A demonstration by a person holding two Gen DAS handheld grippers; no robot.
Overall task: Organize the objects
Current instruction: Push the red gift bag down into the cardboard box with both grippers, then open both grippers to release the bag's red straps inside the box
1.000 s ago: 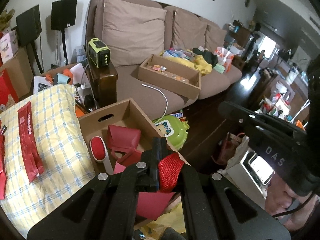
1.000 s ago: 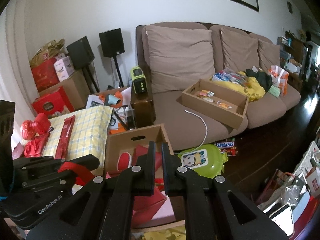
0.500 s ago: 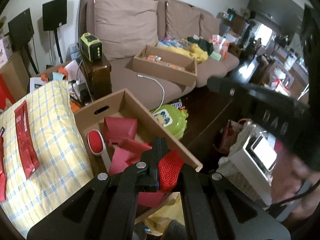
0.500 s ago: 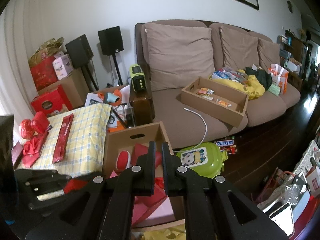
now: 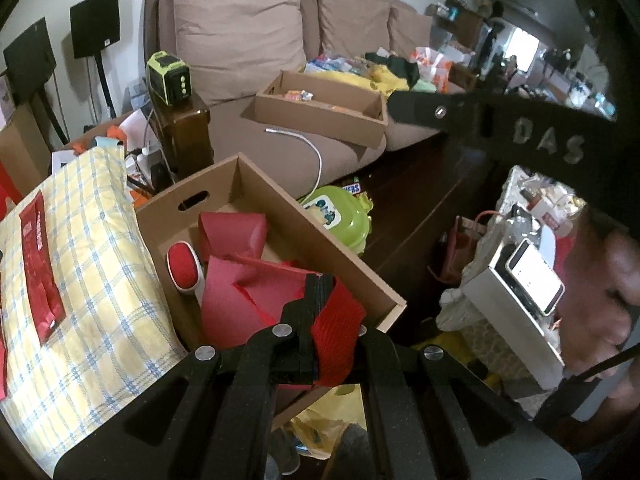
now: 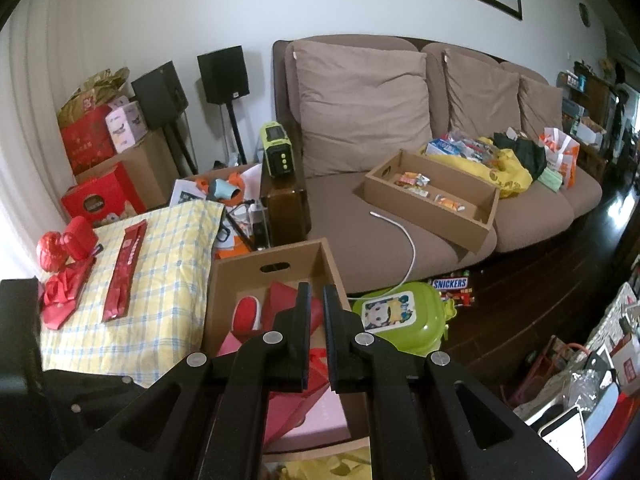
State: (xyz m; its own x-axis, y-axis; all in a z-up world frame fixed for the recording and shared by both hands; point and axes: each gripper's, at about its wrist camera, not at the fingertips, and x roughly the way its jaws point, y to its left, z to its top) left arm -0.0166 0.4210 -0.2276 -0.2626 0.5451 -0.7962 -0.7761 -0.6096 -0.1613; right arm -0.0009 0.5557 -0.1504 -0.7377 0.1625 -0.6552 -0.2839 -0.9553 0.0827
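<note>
Red ribbon (image 5: 334, 332), clamped in the left tool (image 5: 320, 300), hangs over the cardboard box (image 5: 256, 184) at 12 o'clock for dropping in; the right tool (image 6: 316, 320) is closed, empty.

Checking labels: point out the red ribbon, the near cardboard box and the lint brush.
red ribbon (image 5: 336, 332), left wrist view, woven band.
cardboard box (image 5: 192, 202), left wrist view, far wall.
lint brush (image 5: 183, 266), left wrist view, red pad.

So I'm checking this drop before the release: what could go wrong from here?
The red ribbon drapes over one finger of the left hand-held gripper and may snag on release. The gripper sits near the box's right wall, so the ribbon could fall outside. The box is already crowded with red bags.
</note>
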